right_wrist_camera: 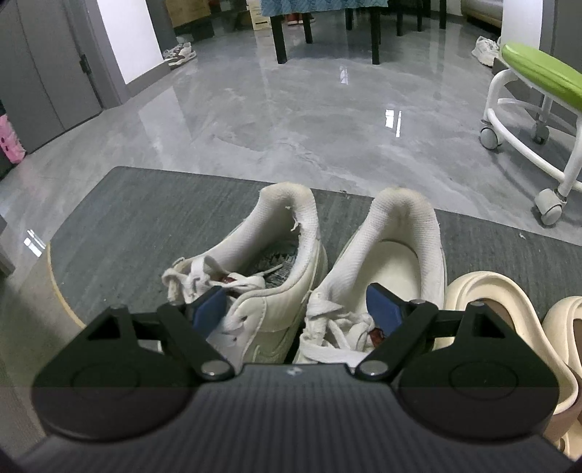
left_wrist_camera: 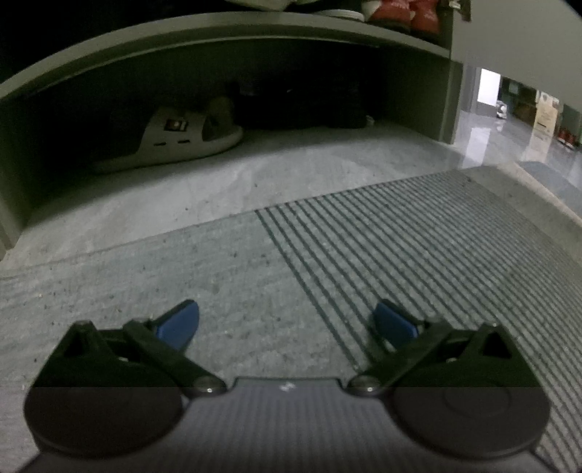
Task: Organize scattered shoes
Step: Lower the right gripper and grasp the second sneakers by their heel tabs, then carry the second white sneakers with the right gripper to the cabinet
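Observation:
In the right wrist view, two white lace-up sneakers stand side by side on a grey mat [right_wrist_camera: 145, 218], heels pointing away: one on the left [right_wrist_camera: 276, 262], one on the right [right_wrist_camera: 396, 254]. My right gripper [right_wrist_camera: 296, 309] is open right over them. One blue pad sits in the left sneaker's opening and the other inside the right sneaker, so the jaws straddle both inner walls. In the left wrist view, my left gripper [left_wrist_camera: 287, 324] is open and empty, low over the mat [left_wrist_camera: 400, 254]. It faces the shoe cabinet's dark bottom shelf, where a grey slide sandal [left_wrist_camera: 174, 142] lies.
Cream slippers [right_wrist_camera: 483, 302] sit just right of the sneakers. A green-seated stool on castors [right_wrist_camera: 538, 83] stands on the glossy floor at right. Dark shoes [left_wrist_camera: 309, 105] lie deep in the bottom shelf, red ones [left_wrist_camera: 403, 14] on the shelf above. More shoes [right_wrist_camera: 180, 54] lie by the far wall.

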Motion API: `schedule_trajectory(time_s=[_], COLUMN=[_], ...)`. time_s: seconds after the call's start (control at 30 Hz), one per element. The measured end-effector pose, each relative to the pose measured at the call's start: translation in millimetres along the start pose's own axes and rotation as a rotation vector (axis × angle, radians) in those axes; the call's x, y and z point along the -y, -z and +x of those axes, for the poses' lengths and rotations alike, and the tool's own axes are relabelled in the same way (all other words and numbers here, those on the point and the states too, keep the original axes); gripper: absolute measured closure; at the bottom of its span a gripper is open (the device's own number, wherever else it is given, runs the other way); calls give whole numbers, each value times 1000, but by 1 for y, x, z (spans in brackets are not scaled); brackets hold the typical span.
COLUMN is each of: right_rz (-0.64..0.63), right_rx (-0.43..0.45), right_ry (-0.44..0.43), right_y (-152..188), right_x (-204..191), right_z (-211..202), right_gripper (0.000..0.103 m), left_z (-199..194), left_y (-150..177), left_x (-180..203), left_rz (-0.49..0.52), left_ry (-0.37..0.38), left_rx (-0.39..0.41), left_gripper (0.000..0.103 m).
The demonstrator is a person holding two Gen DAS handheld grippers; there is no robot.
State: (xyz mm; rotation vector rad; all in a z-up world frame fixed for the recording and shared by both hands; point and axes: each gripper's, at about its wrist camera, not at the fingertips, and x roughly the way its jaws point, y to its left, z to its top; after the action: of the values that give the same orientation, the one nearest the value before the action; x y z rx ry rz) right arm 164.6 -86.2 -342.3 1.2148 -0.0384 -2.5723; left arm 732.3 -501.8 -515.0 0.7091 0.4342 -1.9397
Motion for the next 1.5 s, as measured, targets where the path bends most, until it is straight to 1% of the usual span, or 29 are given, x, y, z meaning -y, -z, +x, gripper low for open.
schedule_trajectory(time_s=[0.13,0.23,0.3,0.37,0.43,0.5,0.6,0.63,0.67,0.73,0.83,0.9,0.97,1.07,1.1,1.13,1.17,1.2,1.23,1.27,1.3,1.33,1.4,1.5], right_rz=[-4,25,51,79,63,34,22,32,47,72,85,67,76,138,125,110,118,121,141,168,150,132,116,89], right_rx=[-18,-13,0,10,23,44,143,204,205,190,191,141,78,112,85,52,30,25,3,-9,-17,-24,-6,63], right_ry=[-2,12,32,78,96,117,159,177,161,135,110,117,138,126,153,178,190,194,195,203,228,253,236,204], right_y=[-5,-5,-4,-3,-2,-1,7,11,13,15,8,2,-1,-8,-10,-12,-13,-14,-16,-17,-17,-17,-14,-5], right_x=[0,2,1,0,-1,-4,-7,-7,-6,-3,-3,-4,-3,-7,-12,-15,-15,-16,-13,-9,-8,-7,-6,-9], right_z=[3,2,1,-1,0,-1,-11,-17,-16,-12,-5,9,24,33,41,49,57,58,64,67,69,70,67,54], right_gripper=[17,18,18,18,18,18,18,18,18,18,18,18,19,19,18,19,19,22,29,37,57,61,67,69], left_z=[1,1,1,1,1,1,1,1,1,1,1,2,1,2,2,3,3,4,4,3,4,4,2,-4], left_y=[-1,-2,-2,-2,-2,-3,-3,-3,-4,-3,-4,-4,-4,-5,-5,-5,-6,-6,-6,-6,-7,-9,-12,-19], left_x=[-1,-2,-1,-1,-2,-2,-2,-2,-3,-2,-2,-4,-1,-2,-2,-2,-2,-3,-3,-3,-4,-5,-5,-6], left_rz=[1,2,2,2,2,2,1,1,1,1,1,1,0,-1,1,2,3,4,4,4,7,27,44,64], left_ry=[2,3,3,2,3,3,4,4,4,4,4,7,5,7,6,9,9,9,9,9,15,28,34,32], left_rx=[0,0,0,0,0,0,-1,-1,-1,-1,-1,-1,-1,-3,-3,-3,-3,-4,-4,-4,-7,-13,-18,-18], left_gripper=[0,0,0,0,0,0,0,0,0,0,0,0,0,0,0,0,0,0,0,0,0,0,0,0])
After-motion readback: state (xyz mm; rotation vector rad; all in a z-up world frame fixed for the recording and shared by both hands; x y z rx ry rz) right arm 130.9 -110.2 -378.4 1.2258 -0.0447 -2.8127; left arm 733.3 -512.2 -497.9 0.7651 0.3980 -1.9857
